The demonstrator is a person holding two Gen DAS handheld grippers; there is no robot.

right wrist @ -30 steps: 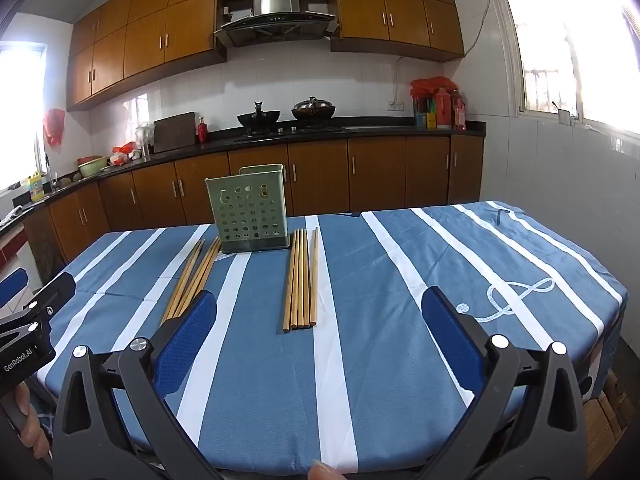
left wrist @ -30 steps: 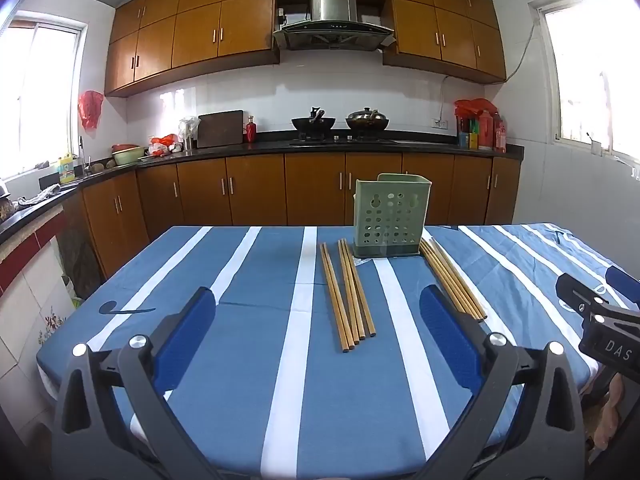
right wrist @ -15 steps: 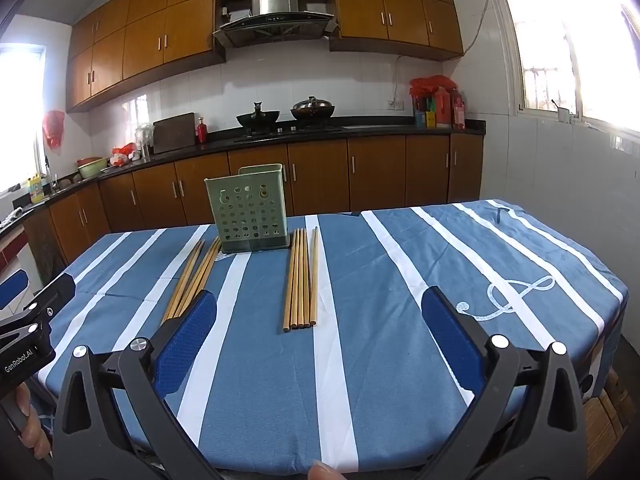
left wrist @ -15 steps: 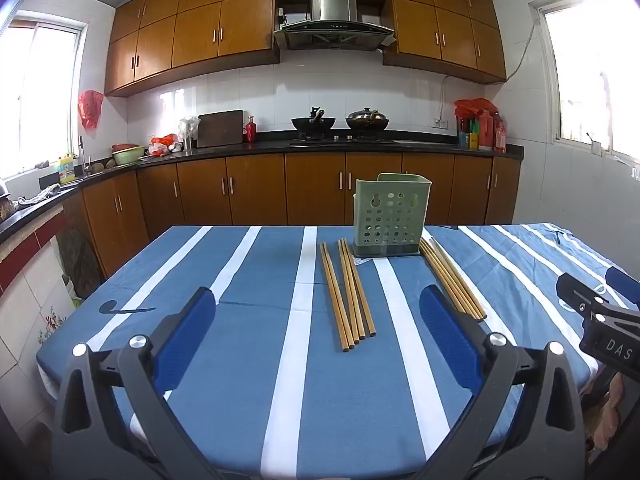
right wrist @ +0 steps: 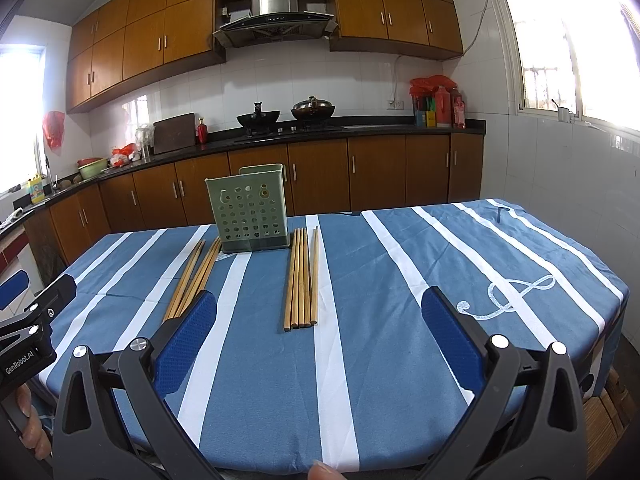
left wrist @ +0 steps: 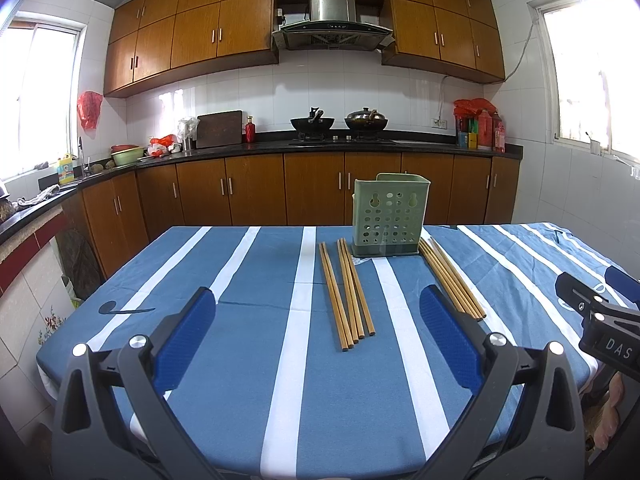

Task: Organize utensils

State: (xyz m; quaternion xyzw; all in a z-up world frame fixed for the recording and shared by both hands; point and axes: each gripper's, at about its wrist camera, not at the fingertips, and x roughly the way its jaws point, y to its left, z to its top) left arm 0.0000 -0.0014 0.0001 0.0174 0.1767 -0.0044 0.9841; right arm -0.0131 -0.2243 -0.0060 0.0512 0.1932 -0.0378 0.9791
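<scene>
A pale green perforated utensil holder (left wrist: 387,216) (right wrist: 251,214) stands upright at the far middle of the table. Two bundles of wooden chopsticks lie flat on the cloth, one on each side of it: the left bundle (left wrist: 346,290) (right wrist: 192,276) and the right bundle (left wrist: 452,280) (right wrist: 302,278). My left gripper (left wrist: 318,334) hovers open over the near edge, nothing between its blue pads, in front of the left bundle. My right gripper (right wrist: 320,334) is open too, empty, in front of the right bundle. Each gripper shows at the edge of the other's view.
The table wears a blue cloth with white stripes (left wrist: 292,320) (right wrist: 400,320). Behind it runs a counter with brown cabinets (left wrist: 312,188), woks and bottles. Windows sit at both sides. A fingertip (right wrist: 322,472) shows at the bottom of the right wrist view.
</scene>
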